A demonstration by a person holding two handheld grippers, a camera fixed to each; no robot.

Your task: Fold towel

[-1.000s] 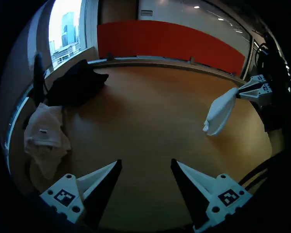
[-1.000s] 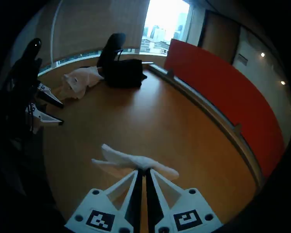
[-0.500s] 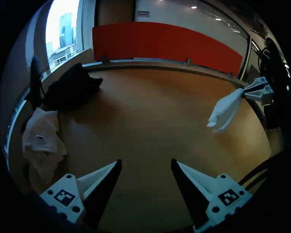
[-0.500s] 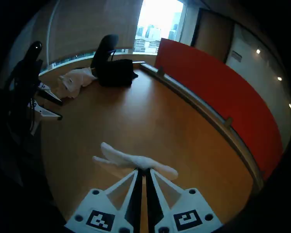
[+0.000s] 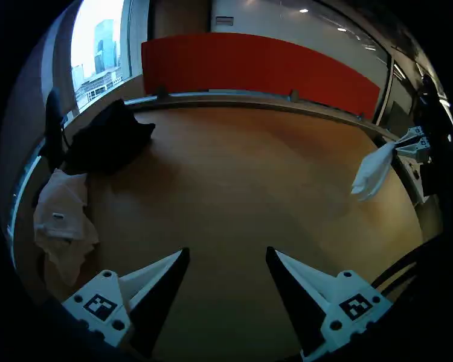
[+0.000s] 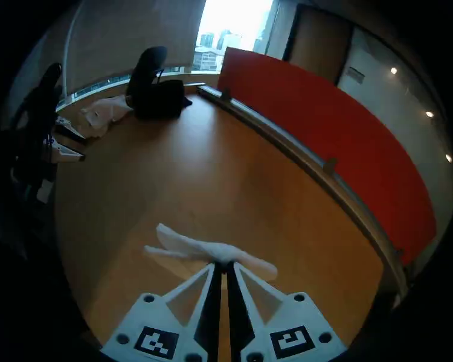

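A white towel (image 6: 208, 252) hangs bunched from my right gripper (image 6: 222, 265), whose fingers are shut on it above the wooden table (image 6: 190, 181). The left gripper view shows that same towel (image 5: 371, 172) dangling at the far right from the right gripper (image 5: 401, 145). My left gripper (image 5: 226, 253) stands open low over the table (image 5: 238, 181) with nothing between its fingers. The right gripper view has the left gripper (image 6: 69, 148) far off at the left edge.
A pile of pale cloth (image 5: 60, 220) lies at the table's left edge, with a black bag (image 5: 109, 139) and a dark chair (image 5: 52, 120) behind it. A red partition (image 5: 257, 63) runs along the far side. A window (image 5: 99, 51) is at the back left.
My right gripper has carried the towel away to the right, farther from the left gripper, and its view has swung left. The left gripper has stayed open and hardly moved.
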